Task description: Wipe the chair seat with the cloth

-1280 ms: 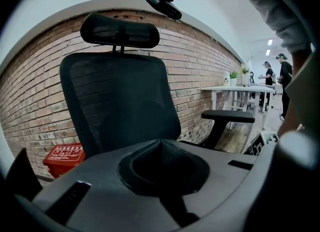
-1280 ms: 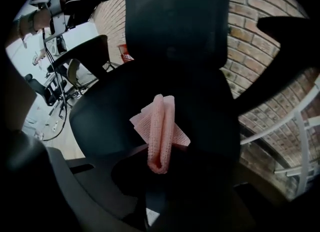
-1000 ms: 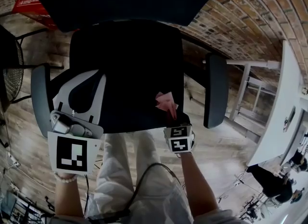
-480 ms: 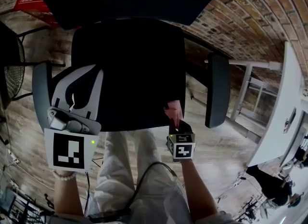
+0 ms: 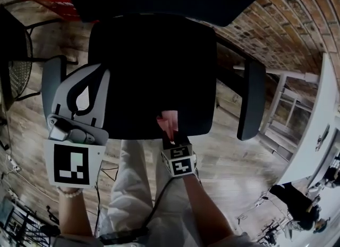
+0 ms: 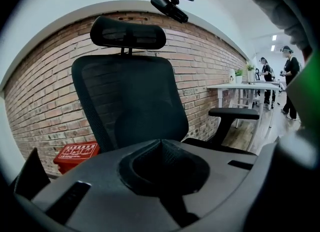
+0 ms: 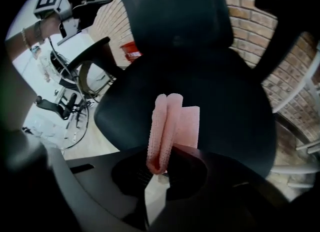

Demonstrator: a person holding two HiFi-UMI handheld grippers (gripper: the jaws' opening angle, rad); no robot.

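Right gripper (image 7: 159,168): jaws pinched on the folded pink cloth (image 7: 167,126), which lies at the front edge of the black chair seat (image 7: 210,96). Left gripper (image 6: 161,146): jaws pressed together on nothing, pointing at the backrest (image 6: 130,101).

I count one office chair (image 5: 151,76) with two armrests (image 5: 251,100), one pink cloth (image 5: 169,122), and two tools in hand: left gripper (image 5: 98,73), right gripper (image 5: 172,136). Also logged: one red box (image 6: 75,155), one white worktop (image 5: 313,134), two people (image 6: 289,71).
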